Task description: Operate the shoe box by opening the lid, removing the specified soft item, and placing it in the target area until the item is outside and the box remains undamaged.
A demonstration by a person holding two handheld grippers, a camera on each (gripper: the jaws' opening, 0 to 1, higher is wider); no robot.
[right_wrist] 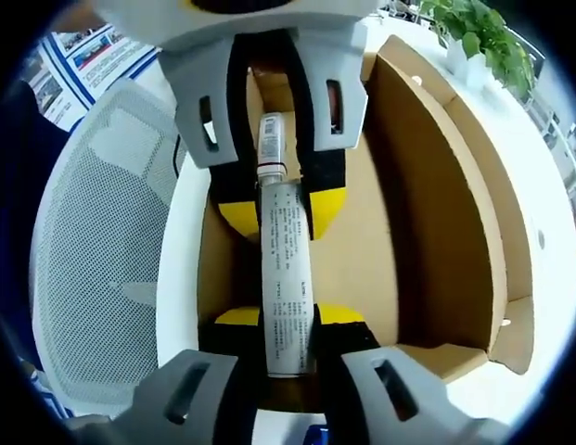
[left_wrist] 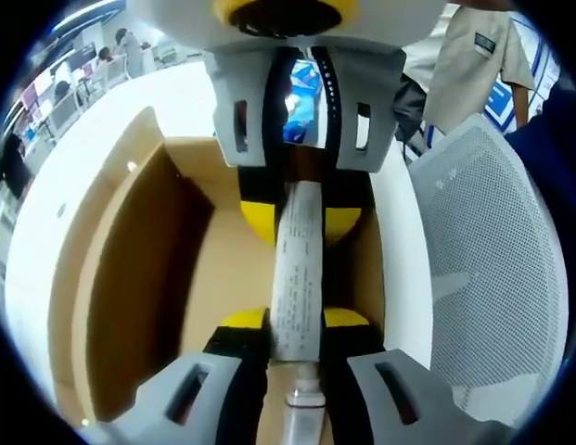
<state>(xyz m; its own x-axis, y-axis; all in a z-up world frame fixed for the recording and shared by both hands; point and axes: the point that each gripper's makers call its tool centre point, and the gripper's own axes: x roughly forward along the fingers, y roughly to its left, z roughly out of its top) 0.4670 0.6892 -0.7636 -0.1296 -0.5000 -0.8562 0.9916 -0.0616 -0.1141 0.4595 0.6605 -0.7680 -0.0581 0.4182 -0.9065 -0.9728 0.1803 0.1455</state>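
The soft white squeeze tube with fine printed text (left_wrist: 297,278) hangs over the open brown cardboard shoe box (left_wrist: 121,306), gripped at both ends. In the left gripper view the left claw (left_wrist: 297,338) rises from the bottom of the frame and is clamped on the capped end of the tube, while the right claw (left_wrist: 297,209) enters from the top, closed on the flat end. In the right gripper view the roles reverse: the right claw (right_wrist: 288,334) holds the flat end at lower centre, and the left claw (right_wrist: 274,209) holds the capped end at upper centre.

The tube (right_wrist: 286,278) has its long axis running straight from one claw to the other, parallel to the box (right_wrist: 436,213) side walls. Its lid flap stands open. The box rests on a white desk (right_wrist: 547,185); a grey mesh chair back (left_wrist: 492,269) stands beside it.

Judgement: lifting out requires both claws to move together along one line, otherwise the tube bends.
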